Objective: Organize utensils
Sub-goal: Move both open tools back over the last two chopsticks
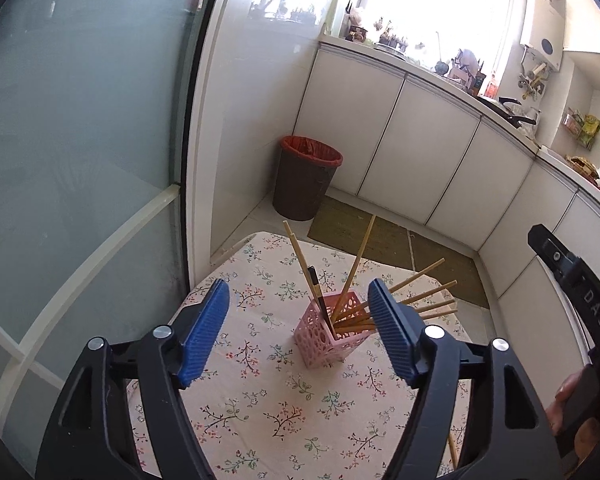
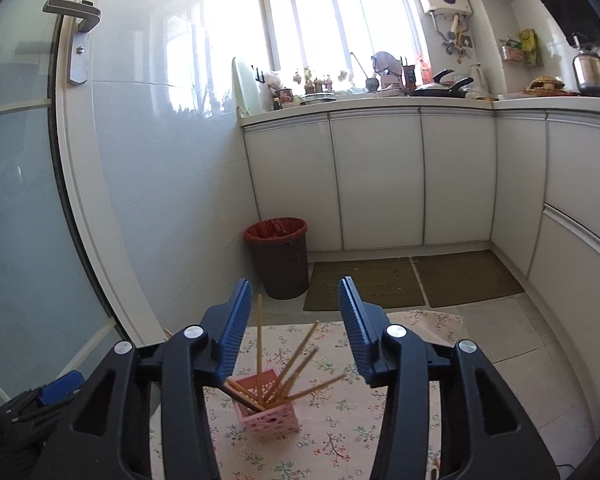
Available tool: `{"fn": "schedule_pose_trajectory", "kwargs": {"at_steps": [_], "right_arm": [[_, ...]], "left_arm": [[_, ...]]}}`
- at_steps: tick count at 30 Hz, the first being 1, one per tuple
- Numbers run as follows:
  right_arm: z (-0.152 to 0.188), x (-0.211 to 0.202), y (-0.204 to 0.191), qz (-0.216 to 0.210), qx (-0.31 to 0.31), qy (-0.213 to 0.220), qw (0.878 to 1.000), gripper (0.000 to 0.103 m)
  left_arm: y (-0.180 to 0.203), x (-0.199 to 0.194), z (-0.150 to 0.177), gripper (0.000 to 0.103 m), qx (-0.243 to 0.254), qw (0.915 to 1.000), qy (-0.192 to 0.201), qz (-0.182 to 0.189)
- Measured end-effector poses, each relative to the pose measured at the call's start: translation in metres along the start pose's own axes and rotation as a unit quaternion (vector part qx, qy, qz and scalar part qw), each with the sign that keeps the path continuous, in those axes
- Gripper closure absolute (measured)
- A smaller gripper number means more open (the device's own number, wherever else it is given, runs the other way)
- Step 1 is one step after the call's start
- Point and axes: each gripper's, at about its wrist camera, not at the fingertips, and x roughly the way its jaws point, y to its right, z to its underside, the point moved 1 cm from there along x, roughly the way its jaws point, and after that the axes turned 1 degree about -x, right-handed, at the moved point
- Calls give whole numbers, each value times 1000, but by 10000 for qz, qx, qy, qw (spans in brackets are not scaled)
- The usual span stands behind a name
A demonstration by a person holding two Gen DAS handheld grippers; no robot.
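A pink perforated holder (image 1: 329, 334) stands on the floral tablecloth (image 1: 268, 408), holding several wooden chopsticks (image 1: 354, 264) that fan outward and one dark-handled utensil (image 1: 318, 296). My left gripper (image 1: 300, 320) is open and empty, hovering just in front of the holder. The right wrist view shows the same holder (image 2: 269, 418) and chopsticks (image 2: 296, 360) below my right gripper (image 2: 294, 320), which is open and empty above it. One more chopstick (image 1: 453, 450) lies on the cloth near the right finger.
A brown bin with a red liner (image 1: 306, 178) stands on the floor beyond the table. White cabinets (image 1: 420, 152) and a cluttered counter run to the right. A frosted glass door (image 1: 80, 160) is at left. Green mats (image 2: 412, 276) lie on the floor.
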Motion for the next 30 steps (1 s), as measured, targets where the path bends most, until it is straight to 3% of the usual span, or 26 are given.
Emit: {"fn": "schedule_pose_trajectory", "kwargs": {"at_steps": [6, 9, 13, 19, 25, 30], "right_arm": [[27, -27, 42, 662, 162, -125, 9976, 13], [38, -35, 66, 1019, 264, -232, 9942, 7], [53, -40, 99, 1268, 393, -584, 9894, 7], [83, -53, 158, 1711, 610, -1030, 9780, 7], [129, -70, 234, 2028, 1318, -1697, 9554, 7], [153, -88, 265, 2268, 1477, -1764, 9464, 7]], "left_arm": [[30, 1, 12, 21, 319, 9994, -112, 2], [50, 0, 23, 15, 543, 9985, -109, 43], [76, 5, 40, 8, 815, 9964, -202, 141], [118, 31, 72, 7, 1393, 9877, -680, 209], [157, 75, 118, 7, 2099, 9675, -1402, 110], [183, 108, 149, 7, 2426, 9501, -1960, 58]]}}
